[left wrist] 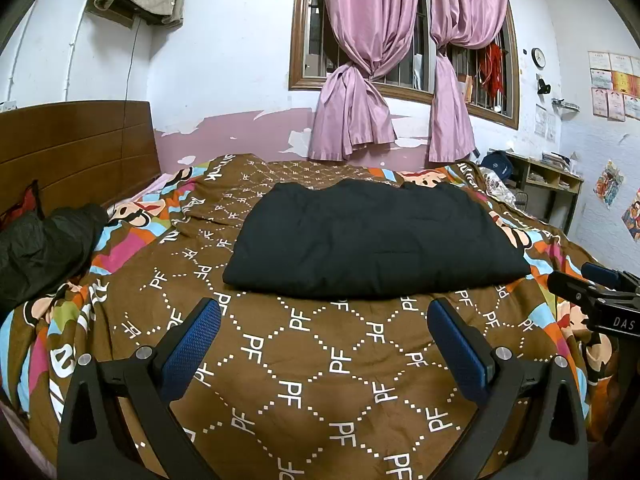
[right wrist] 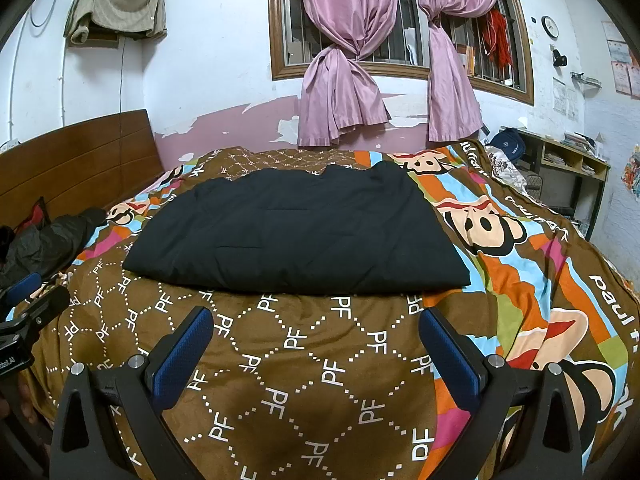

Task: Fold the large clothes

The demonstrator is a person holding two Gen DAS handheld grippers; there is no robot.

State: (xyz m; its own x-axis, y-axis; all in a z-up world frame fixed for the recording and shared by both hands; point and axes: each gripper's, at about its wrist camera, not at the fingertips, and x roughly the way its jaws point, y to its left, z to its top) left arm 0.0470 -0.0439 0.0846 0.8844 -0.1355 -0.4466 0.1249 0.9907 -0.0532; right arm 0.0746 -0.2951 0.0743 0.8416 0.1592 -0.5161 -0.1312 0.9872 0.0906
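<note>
A large black garment [left wrist: 368, 240] lies folded into a flat rectangle on the patterned bed cover [left wrist: 312, 360]; it also fills the middle of the right wrist view, black garment [right wrist: 296, 236]. My left gripper [left wrist: 324, 316] hangs open above the cover, just short of the garment's near edge, holding nothing. My right gripper [right wrist: 316, 326] is open too, near the same edge and empty. The right gripper's tips [left wrist: 592, 280] poke in at the right edge of the left wrist view. The left gripper [right wrist: 28, 296] shows at the left edge of the right wrist view.
A second dark garment [left wrist: 44, 244] lies crumpled at the left by the wooden headboard [left wrist: 76, 148]. Pink tied curtains [left wrist: 384, 80] hang at the barred window behind the bed. A shelf unit [left wrist: 548, 184] with a bag stands at the far right.
</note>
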